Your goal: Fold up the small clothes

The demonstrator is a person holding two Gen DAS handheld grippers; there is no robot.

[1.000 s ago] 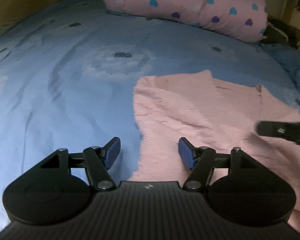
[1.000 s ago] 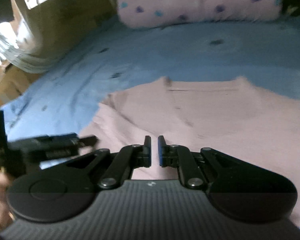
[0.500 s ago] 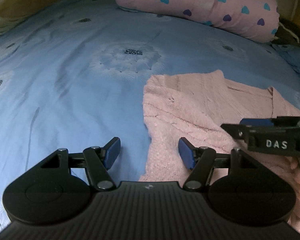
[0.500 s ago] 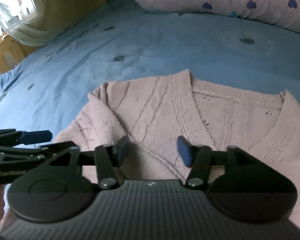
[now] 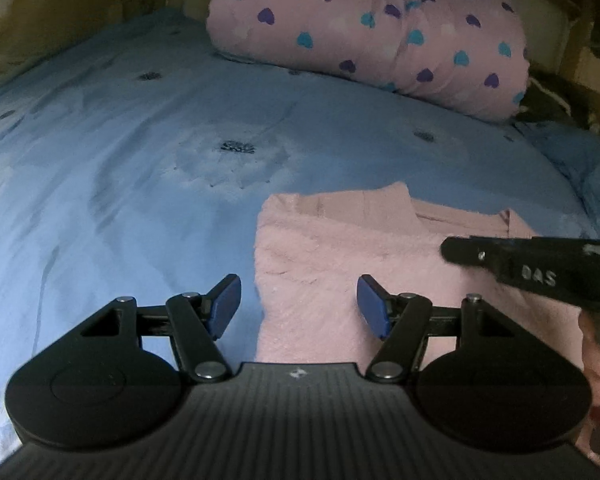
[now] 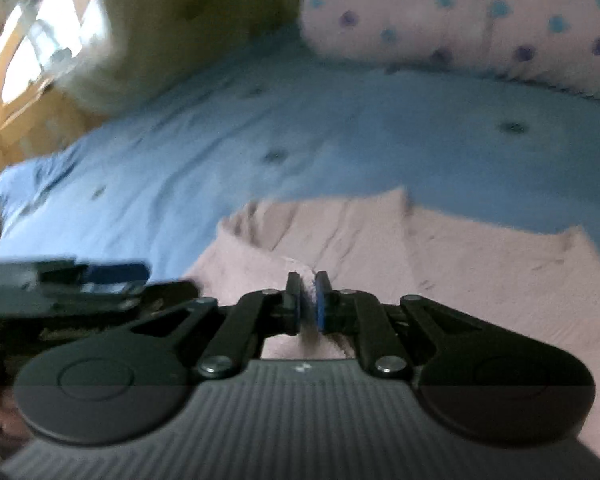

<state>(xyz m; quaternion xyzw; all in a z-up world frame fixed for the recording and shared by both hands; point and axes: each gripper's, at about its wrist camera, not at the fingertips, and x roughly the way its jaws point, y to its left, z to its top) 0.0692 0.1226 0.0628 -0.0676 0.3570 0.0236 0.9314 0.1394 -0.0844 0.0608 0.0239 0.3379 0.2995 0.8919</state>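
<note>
Lying flat, pink sweater (image 5: 340,264) had wide blue bedsheet (image 5: 140,160) beyond left edge; your left gripper (image 5: 298,304) spread, right gripper (image 6: 307,300) pinched sweater fold.

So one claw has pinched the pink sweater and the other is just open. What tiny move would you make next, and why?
Probably close the left gripper on the pink knit sweater's near left edge, which lies between its open fingers. The right gripper is already shut on a pinch of the knit, so a second grip would let both lift it evenly off the blue bedsheet.
</note>
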